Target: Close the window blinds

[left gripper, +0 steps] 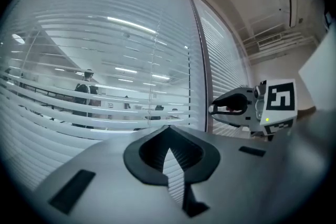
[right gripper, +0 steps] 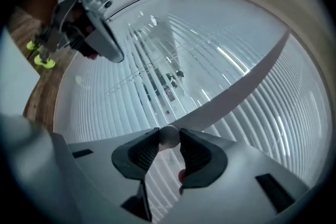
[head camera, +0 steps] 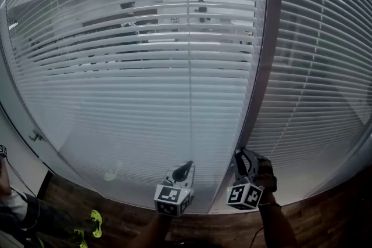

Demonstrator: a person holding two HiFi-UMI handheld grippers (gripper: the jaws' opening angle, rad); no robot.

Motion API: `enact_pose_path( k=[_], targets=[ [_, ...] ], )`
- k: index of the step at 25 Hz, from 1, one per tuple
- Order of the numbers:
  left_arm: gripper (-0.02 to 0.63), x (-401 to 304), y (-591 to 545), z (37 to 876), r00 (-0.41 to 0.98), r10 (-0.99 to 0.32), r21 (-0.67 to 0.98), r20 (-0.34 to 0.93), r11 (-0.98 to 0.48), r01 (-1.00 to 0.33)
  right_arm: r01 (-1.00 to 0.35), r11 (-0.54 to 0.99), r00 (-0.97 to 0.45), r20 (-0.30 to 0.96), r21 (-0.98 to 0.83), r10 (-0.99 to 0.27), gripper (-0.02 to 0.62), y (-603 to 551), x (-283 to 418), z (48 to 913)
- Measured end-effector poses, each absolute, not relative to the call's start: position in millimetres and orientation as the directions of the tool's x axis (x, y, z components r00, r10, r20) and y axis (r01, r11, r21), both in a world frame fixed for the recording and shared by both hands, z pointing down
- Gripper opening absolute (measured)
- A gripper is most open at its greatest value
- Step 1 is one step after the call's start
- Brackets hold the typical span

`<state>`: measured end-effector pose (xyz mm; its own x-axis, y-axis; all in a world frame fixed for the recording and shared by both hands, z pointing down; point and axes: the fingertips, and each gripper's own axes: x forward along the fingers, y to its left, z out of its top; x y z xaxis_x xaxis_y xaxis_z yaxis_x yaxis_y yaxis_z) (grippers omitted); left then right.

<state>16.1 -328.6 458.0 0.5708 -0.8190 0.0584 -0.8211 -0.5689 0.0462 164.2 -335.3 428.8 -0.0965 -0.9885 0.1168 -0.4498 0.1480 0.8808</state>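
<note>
Right gripper [head camera: 241, 161] is clamped on the tilt wand [right gripper: 169, 136], by its round end, tight against the dark post [head camera: 264, 67] edging the blinds [head camera: 145, 96], whose upper slats are part open. Left gripper [head camera: 185, 170] hangs just beside it, jaws together and empty, with free air around it.

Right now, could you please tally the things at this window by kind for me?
Blinds: 2 (wide blind, side blind)
Grippers: 2 (left gripper, right gripper)
White wand: 1, in the right gripper's jaws
Total: 5
</note>
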Motion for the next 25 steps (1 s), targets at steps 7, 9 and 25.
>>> enact_pose_path(
  k=[7,9,25],
  targets=[
    [0.0,20,-327,451,0.57,-0.82,0.051,0.051,-0.568,-0.821,-0.174,0.112,-0.063,0.102,0.978,-0.993,0.129,-336,164,434],
    [0.0,22,-327,451,0.578,-0.814,0.054,0.05,-0.576,-0.816,-0.145,0.106,-0.056,0.098,0.984,-0.994,0.13,-336,164,434],
    [0.0,9,-330,454,0.559,-0.828,0.063,0.044,-0.556,-0.829,-0.938,0.256,-0.257,0.027,0.232,-0.966,0.206,-335,167,425]
  ],
)
